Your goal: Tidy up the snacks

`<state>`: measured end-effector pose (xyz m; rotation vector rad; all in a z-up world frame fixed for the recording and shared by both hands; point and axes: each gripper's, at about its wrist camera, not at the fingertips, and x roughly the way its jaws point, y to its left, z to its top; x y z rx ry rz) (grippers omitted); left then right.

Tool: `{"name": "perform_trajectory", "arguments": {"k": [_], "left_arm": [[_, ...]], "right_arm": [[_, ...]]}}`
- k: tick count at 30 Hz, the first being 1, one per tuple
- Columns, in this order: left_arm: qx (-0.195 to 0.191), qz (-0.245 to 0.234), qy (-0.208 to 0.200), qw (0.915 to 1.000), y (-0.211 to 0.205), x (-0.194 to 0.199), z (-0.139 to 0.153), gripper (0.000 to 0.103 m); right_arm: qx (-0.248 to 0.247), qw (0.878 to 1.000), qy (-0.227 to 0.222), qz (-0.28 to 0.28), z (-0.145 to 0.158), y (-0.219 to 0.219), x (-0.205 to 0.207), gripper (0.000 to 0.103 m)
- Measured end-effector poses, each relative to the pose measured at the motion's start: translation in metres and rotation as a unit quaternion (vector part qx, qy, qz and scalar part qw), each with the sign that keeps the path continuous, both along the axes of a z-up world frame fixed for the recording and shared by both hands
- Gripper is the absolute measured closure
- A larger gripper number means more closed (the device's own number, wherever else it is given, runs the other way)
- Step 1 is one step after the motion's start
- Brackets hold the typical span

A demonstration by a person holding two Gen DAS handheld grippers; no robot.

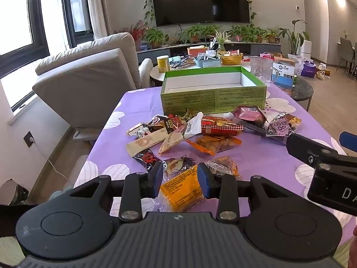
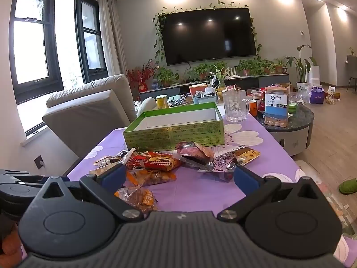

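Both grippers hover low over the near end of the purple tablecloth [image 1: 256, 154], angled down toward the scattered snacks.

Left gripper [image 1: 180, 182]: its blue pads sit on either side of a yellow-orange packet [image 1: 180, 189]. The pads look to be touching or nearly touching the wrapper's edges, but I cannot tell whether they press on it. The packet lies nearest the person, so it is probably the first pick.

Right gripper [image 2: 178, 176]: jaws stand apart with nothing between them but bare cloth. It is parked beside the left one, likely waiting its turn. A small orange snack bag [image 2: 137, 197] lies just inside its left finger, untouched.

Snack pile [image 1: 200, 129]: a loose heap mid-table, wrappers overlapping. A red checkered pack [image 2: 154, 160] rests on other packets; a pink-and-dark pouch [image 2: 193, 154] and a silvery bag [image 2: 221, 163] lie to the right of it.

Green box [image 1: 212, 89]: open, empty, white inside, standing just behind the pile. My guess is it is the destination.

Obstructions: the heap sits between the grippers and the box, so a carried packet must clear it and the box's near wall. A glass pitcher [image 2: 235, 106] stands close to the box's far right corner. A beige armchair [image 1: 89, 78] is off to the left, clear of the work.
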<state>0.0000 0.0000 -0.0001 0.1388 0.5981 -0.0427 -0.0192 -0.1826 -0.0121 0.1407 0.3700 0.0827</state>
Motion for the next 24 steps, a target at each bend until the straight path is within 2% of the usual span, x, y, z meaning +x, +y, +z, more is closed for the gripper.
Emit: {"name": "perform_trajectory", "arguments": {"k": [24], "left_arm": [[0.002, -0.001, 0.0, 1.0, 0.0011, -0.0046, -0.0077, 0.07]], "right_arm": [[0.008, 1.0, 0.009, -0.005, -0.0051, -0.0027, -0.004, 0.044]]}}
